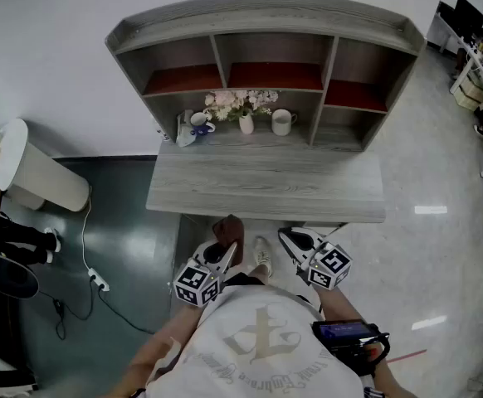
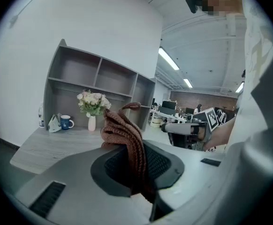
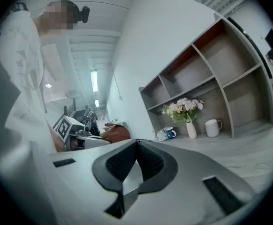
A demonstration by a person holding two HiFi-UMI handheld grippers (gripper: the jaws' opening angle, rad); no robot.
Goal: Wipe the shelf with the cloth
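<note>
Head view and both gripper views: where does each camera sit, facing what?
Head view: on the head, looking down at the shelf; shows shirt, left claw, right claw.
Left gripper view: on the left claw, shut on the cloth, facing the shelf; right claw beyond.
Right gripper view: on the right claw, shut empty, facing the shelf.
Shared: flower vase.
</note>
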